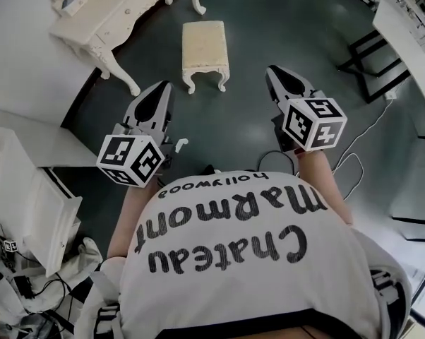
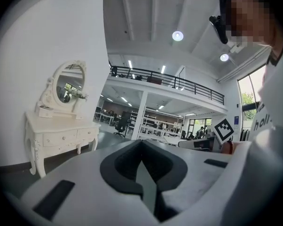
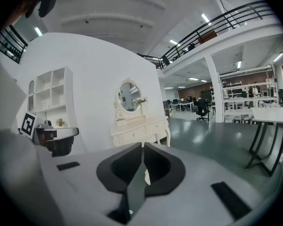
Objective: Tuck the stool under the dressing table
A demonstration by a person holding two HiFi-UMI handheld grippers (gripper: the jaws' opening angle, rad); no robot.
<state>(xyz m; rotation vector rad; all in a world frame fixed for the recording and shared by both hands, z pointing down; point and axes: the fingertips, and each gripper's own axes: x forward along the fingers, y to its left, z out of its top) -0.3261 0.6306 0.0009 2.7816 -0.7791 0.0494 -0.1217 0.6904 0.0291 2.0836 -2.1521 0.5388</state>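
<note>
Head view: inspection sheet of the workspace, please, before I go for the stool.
Surface: dark glossy floor, lights reflected.
Job's things: stool upright, apart from the dressing table, not tucked.
Clutter: loose gear at lower left.
Grippers: left gripper and right gripper shut, empty, short of the stool.
Cables: white cable loose on the floor at right.
Surroundings: white cabinet left, black-framed desk right.

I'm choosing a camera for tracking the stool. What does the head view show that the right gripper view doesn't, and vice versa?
Only the head view shows the stool, standing on the floor apart from the dressing table. Only the right gripper view shows the glass of the oval mirror and the mezzanine railing. Both show the dressing table and the shut right gripper.
</note>
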